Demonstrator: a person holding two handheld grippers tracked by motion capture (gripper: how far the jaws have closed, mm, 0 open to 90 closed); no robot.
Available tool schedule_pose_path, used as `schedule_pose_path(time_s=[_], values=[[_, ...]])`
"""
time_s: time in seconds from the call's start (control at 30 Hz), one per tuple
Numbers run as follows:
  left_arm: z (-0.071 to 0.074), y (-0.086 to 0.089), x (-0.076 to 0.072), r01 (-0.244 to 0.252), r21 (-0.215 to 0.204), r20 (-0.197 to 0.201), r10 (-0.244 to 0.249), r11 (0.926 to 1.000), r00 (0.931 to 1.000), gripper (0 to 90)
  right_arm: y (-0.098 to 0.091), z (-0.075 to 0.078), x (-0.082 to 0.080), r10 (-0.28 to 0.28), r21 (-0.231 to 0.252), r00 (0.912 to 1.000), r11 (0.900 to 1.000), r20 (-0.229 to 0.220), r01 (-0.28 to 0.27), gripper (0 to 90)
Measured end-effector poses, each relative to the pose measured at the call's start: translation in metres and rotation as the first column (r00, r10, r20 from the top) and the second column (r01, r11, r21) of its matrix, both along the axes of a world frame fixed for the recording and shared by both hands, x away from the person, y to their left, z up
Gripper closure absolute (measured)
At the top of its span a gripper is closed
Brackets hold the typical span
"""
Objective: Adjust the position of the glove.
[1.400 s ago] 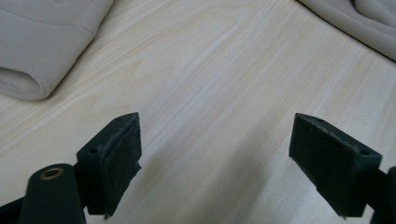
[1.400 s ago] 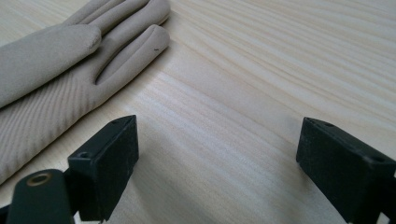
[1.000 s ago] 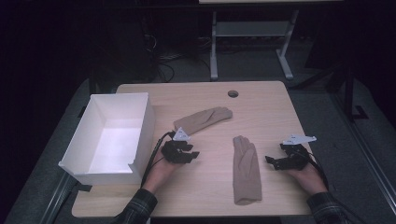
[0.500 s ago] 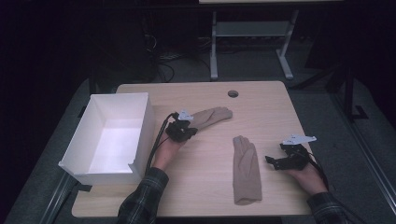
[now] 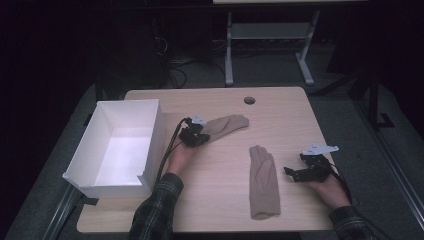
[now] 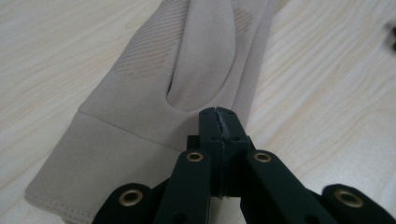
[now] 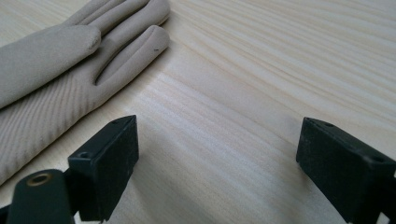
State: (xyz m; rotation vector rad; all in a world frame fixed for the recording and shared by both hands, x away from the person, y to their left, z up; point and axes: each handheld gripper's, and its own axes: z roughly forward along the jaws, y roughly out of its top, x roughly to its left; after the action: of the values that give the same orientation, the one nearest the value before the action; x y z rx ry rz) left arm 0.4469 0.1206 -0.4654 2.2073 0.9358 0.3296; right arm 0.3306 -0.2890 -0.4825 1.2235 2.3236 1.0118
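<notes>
Left gripper view: my left tool [image 6: 218, 116] has just closed, jaws together on the cuff of the far glove [image 6: 187, 70] near the worktop's middle; pickup looks underway. Right tool [image 7: 215, 154] open.

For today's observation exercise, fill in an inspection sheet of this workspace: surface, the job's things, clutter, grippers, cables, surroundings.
Surface: wooden table, round hole near far edge.
Job's things: far glove and near glove, both flat; white box at left edge.
Clutter: nothing seen.
Grippers: left hand-held gripper shut on far glove's cuff; right hand-held gripper open, beside near glove.
Cables: black cable trailing from left gripper.
Surroundings: dark floor, grey desk frame behind.
</notes>
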Motion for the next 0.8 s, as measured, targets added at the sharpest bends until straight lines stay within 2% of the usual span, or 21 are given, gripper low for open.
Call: schedule_pose_path(time_s=[0.6, 0.8], values=[[0.002, -0.001, -0.034, 0.088, -0.01, -0.056, -0.088, 0.9961, 0.9946, 90.0, 0.0, 0.0, 0.0, 0.0, 0.0, 1.0, 1.0, 0.0, 0.0, 12.3], [0.002, 0.001, -0.048, 0.108, -0.028, -0.072, -0.11, 0.9937, 0.9913, 90.0, 0.0, 0.0, 0.0, 0.0, 0.0, 1.0, 1.0, 0.0, 0.0, 12.3]])
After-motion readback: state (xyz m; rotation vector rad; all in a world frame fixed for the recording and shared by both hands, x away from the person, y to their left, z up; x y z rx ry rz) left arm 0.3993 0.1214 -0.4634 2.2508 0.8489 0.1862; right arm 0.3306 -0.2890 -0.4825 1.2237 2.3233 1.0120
